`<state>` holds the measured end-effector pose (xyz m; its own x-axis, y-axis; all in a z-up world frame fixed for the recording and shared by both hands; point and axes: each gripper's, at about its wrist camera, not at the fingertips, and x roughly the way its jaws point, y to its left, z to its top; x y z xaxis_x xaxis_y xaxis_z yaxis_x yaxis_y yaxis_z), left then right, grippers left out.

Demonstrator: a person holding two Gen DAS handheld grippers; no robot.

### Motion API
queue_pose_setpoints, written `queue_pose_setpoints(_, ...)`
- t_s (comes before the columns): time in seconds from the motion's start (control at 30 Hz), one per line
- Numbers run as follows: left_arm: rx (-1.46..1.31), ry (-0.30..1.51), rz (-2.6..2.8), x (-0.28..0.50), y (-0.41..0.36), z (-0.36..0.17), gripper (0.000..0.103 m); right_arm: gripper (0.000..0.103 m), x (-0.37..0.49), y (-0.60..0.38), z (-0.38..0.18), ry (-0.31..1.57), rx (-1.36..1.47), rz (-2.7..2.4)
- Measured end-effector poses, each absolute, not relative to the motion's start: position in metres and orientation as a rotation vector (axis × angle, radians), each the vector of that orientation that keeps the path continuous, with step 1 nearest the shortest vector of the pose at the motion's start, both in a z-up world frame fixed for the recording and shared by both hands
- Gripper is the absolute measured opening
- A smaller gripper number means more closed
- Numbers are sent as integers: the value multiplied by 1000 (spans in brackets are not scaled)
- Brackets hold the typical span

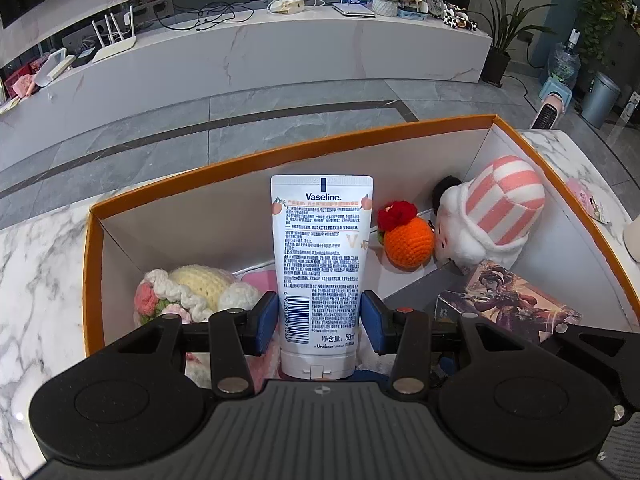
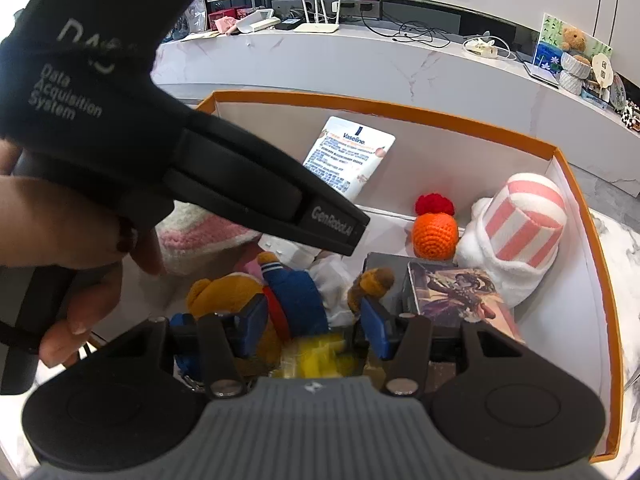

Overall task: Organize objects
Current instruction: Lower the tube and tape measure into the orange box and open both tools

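Left gripper (image 1: 319,322) closed on Vaseline tube (image 1: 320,264), cap toward the camera, held over the orange-rimmed box (image 1: 280,154). Right gripper (image 2: 314,326) closed on a bear toy (image 2: 276,300) in blue jacket, low inside the same box, just beside the picture card box (image 2: 452,296) on its right. Beyond the jaws, already in the box: crochet orange (image 1: 408,246), striped plush (image 1: 492,216), knitted flower piece (image 1: 188,288) to the left. Judged well advanced: most things packed, tube and bear not yet released. Left to do: putting both down, opening the jaws.
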<state>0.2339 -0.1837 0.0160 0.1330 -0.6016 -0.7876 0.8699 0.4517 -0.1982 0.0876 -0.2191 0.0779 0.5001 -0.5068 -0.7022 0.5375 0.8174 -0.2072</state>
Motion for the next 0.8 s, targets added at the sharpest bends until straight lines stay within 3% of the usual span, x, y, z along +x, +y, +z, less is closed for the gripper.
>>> queue_pose_setpoints(0.37,370,929,-1093,230,-186,17,54,55,88,-220,77,834,33,-635)
queue_pose_setpoints(0.5,389,918,-1094,227,-188,17,54,63,88,-221,77,833,37,-641)
queue_pose_setpoints(0.8,381,913,-1088,225,-188,20,58,71,85,-224,79,829,44,-644)
